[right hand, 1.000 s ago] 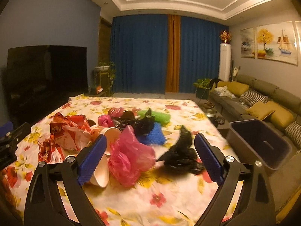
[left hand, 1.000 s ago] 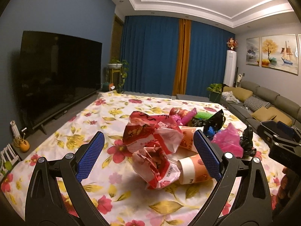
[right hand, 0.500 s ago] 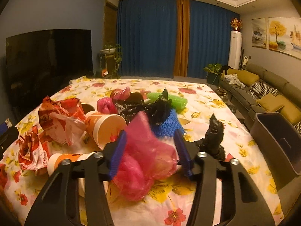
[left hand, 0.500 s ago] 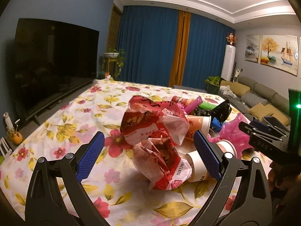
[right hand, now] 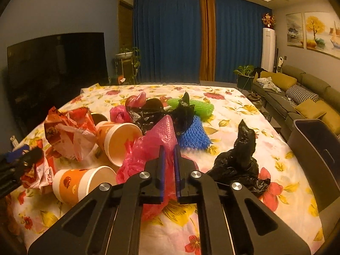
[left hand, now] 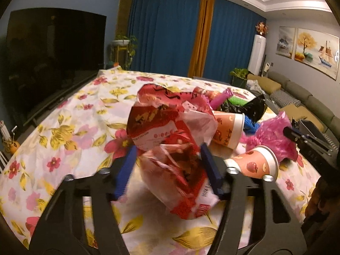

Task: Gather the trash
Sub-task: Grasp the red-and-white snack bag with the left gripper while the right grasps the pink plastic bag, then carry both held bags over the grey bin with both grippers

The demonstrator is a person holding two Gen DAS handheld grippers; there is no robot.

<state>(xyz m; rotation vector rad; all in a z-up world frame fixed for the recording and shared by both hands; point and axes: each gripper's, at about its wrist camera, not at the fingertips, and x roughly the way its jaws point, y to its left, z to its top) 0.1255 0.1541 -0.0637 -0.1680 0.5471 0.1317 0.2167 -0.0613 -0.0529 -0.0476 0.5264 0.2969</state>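
Right gripper point(right hand: 169, 165): pinched tight on pink bag point(right hand: 148, 148), ready for dark bin point(right hand: 314, 161) beside it; left gripper point(left hand: 167, 170): narrowing around red wrapper point(left hand: 180, 176), grip uncertain

Left claw point(left hand: 167, 165) half-closed, right claw point(right hand: 169, 165) nearly pinched together

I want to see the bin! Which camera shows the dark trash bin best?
The right wrist view: the dark grey plastic trash bin stands open beside the floral table's right edge. The left wrist view shows only a sliver behind the other gripper.
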